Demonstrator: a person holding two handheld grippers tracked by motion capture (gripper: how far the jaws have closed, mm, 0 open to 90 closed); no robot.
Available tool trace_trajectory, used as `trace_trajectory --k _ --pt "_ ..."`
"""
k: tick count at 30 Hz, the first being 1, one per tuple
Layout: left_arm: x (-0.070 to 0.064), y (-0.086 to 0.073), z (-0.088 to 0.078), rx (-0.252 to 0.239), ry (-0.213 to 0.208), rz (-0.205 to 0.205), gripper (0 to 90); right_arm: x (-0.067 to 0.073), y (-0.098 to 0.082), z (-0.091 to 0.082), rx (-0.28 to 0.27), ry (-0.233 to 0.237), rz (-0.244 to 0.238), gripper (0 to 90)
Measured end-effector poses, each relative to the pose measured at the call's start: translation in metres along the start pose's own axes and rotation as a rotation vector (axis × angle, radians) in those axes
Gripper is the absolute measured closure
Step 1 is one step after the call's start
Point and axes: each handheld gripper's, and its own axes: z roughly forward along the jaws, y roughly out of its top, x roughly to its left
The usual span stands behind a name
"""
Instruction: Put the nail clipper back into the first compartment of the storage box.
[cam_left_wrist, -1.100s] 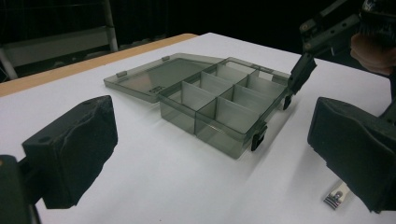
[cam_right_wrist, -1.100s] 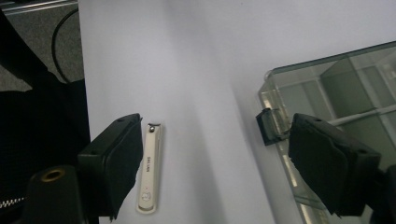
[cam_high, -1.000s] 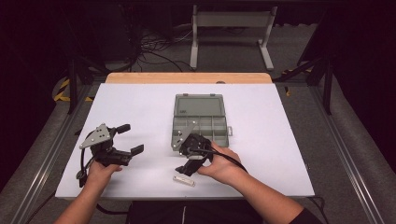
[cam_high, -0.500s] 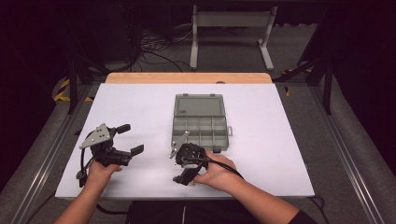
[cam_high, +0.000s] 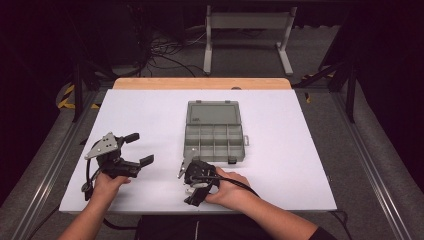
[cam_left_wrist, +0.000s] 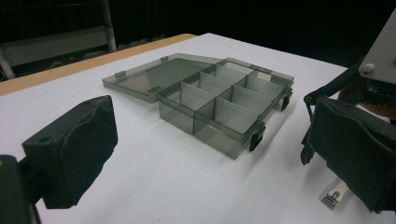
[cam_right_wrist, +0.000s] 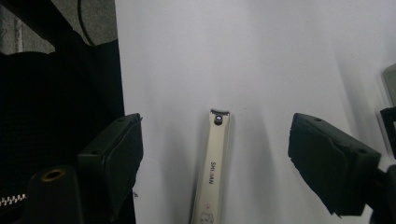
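Observation:
A silver nail clipper lies flat on the white table, lengthwise between the jaws of my right gripper, which stand wide open on either side without touching it. In the high view the right gripper tips down over that spot near the table's front edge. The clipper's tip also peeks out under it in the left gripper view. My left gripper is open and holds nothing, at the front left, pointing at the box. A grey clear compartment box lies open mid-table, its lid flat behind it.
The box's compartments look empty, and its latches hang at the near side. The table's front edge runs just left of the clipper in the right gripper view, with dark clothing beyond. A wooden strip borders the far edge.
The right gripper has moved from beside the box toward the front edge and tipped down over the nail clipper, which it now covers in the high view. The left gripper has not moved.

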Motion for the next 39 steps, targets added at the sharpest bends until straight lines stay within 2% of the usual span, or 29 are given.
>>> trace_trajectory --k 2,6,7,8,10,11,12,16,19,20,26,39 --pt "0.0001 0.0002 -0.0002 0.0 0.001 0.005 2.3 0.0003 -0.0003 0.0007 -0.003 -0.005 -0.009 21.2" --pt "0.0001 0.0002 -0.0002 0.001 0.001 0.005 2.3 0.0028 -0.0017 0.0036 -0.001 -0.029 -0.002 32.6" --pt "0.0001 0.0002 -0.0002 0.001 0.001 0.005 2.3 0.0028 -0.0017 0.0036 -0.001 -0.029 -0.002 32.6" --pt "0.0001 0.0002 -0.0002 0.0 0.001 0.005 2.3 0.0037 -0.0022 0.0051 0.001 -0.036 -0.022 40.5" --pt "0.0 0.0002 -0.0001 0.001 0.001 0.006 2.3 0.0049 -0.0023 0.0057 0.004 -0.043 -0.018 44.0" --pt "-0.0002 0.0 0.0 0.001 0.0 0.003 2.3 0.0056 -0.0024 0.0068 0.009 -0.041 -0.022 50.4" --pt "-0.0002 0.0 0.0 0.001 0.0 0.003 2.3 0.0056 -0.0024 0.0068 0.009 -0.041 -0.022 50.4" --pt "-0.0001 0.0 -0.0001 0.001 0.001 0.002 2.3 0.0049 -0.0022 0.009 0.016 -0.049 -0.033 60.6" --pt "-0.0001 0.0 -0.0001 0.001 0.001 0.003 2.3 0.0053 -0.0021 0.0099 0.019 -0.053 -0.034 62.8" --pt "-0.0001 0.0 -0.0001 0.001 0.001 0.003 2.3 0.0057 -0.002 0.0101 0.016 -0.062 -0.022 64.5" --pt "-0.0002 0.0 0.0 0.002 0.002 0.004 2.3 0.0054 -0.0021 0.0096 0.023 -0.064 -0.021 76.4" --pt "-0.0005 -0.0001 0.0002 0.004 0.002 0.005 2.3 0.0049 -0.0009 0.0094 0.028 -0.061 -0.018 78.3"
